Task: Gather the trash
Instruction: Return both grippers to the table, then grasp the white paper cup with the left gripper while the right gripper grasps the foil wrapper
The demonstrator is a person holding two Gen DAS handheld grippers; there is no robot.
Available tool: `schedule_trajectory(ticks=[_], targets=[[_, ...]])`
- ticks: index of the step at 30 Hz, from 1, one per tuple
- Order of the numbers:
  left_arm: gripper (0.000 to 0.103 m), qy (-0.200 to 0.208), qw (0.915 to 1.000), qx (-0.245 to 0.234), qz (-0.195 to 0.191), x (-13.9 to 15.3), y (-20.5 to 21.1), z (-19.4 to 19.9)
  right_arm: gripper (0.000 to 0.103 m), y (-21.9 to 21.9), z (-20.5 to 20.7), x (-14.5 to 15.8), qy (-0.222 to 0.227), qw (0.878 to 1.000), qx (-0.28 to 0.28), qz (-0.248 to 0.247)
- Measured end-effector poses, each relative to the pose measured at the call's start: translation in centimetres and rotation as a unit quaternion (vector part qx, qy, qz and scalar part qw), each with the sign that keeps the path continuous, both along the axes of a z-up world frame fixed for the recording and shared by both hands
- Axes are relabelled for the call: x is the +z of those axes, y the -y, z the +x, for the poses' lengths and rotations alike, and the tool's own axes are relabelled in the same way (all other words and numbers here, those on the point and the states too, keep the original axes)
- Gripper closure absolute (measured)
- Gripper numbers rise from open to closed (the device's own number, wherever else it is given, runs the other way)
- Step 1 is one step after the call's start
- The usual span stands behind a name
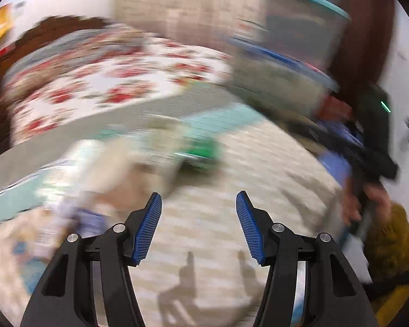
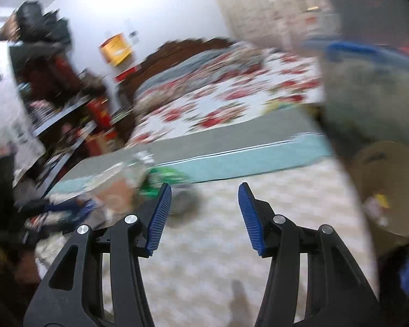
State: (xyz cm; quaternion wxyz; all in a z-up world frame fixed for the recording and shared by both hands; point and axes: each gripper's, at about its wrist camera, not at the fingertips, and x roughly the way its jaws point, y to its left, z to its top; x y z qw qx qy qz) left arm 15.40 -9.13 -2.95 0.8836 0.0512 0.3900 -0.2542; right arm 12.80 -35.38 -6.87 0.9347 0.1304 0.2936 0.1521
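Observation:
Both views are heavily motion-blurred. A heap of litter lies on the pale patterned carpet (image 1: 204, 231) beside a teal mat (image 1: 226, 117). It holds a green wrapper or bottle (image 1: 201, 152) (image 2: 163, 179), clear plastic and pale paper (image 1: 109, 169) (image 2: 114, 188). My left gripper (image 1: 199, 194) hangs open over bare carpet, short of the green item, with nothing between its blue pads. My right gripper (image 2: 205, 185) is open too and empty. The green item lies just beyond its left finger. An open brown cardboard container (image 2: 381, 179) with scraps inside stands at the right.
A bed with a red floral cover (image 1: 109, 81) (image 2: 231, 103) fills the background. Stacked plastic bins (image 1: 286, 54) (image 2: 368, 81) stand at the right and cluttered shelves (image 2: 68, 109) at the left. In the left wrist view a person's hand (image 1: 368, 201) grips a black tool at the right edge.

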Motion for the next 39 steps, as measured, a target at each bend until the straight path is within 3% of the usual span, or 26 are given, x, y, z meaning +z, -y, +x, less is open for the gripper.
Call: schedule_trajectory(ticks=[2, 4, 10, 15, 17, 19, 21, 24, 30, 39], targets=[[0.049, 0.002, 0.9986, 0.05, 0.016, 0.3, -2.2, 2.8, 0.043, -2.7, 2.5, -0.3, -0.01, 1.0, 0.024, 0.005], [0.049, 0.001, 0.998, 0.06, 0.02, 0.3, -2.7, 4.7, 0.042, -4.7, 5.2, -0.8, -0.025, 0.999, 0.032, 0.019], [0.047, 0.008, 0.9978, 0.049, 0.044, -1.0, -1.2, 8.1, 0.042, -8.3, 10.0, -2.0, -0.069, 0.996, 0.044, 0.048], [0.046, -0.007, 0.9973, 0.036, 0.064, -2.7, -0.3, 9.5, 0.045, -11.3, 11.3, -2.4, -0.074, 0.995, 0.071, 0.021], [0.048, -0.02, 0.9968, 0.036, 0.069, -3.3, -0.5, 9.4, 0.068, -12.1, 11.5, -2.9, -0.083, 0.993, 0.078, 0.017], [0.081, -0.038, 0.9964, 0.034, 0.067, -4.0, -0.7, 9.6, 0.084, -12.4, 11.4, -3.3, -0.097, 0.992, 0.084, 0.017], [0.087, -0.042, 0.9962, 0.04, 0.064, -3.7, -1.2, 9.1, 0.088, -12.4, 10.2, -3.0, -0.089, 0.991, 0.091, 0.033], [0.088, -0.015, 0.9977, 0.044, 0.049, -1.9, -1.9, 7.2, 0.091, -12.4, 6.7, -0.7, -0.042, 0.993, 0.098, 0.048], [0.088, 0.015, 0.9991, 0.021, -0.032, 2.6, -3.2, 0.5, 0.091, -10.3, -2.8, 2.7, 0.047, 0.993, 0.085, 0.065], [0.086, -0.019, 0.9968, -0.065, -0.043, 0.9, 1.1, -6.4, 0.091, -6.6, -11.8, 1.4, 0.061, 0.998, -0.012, 0.01]])
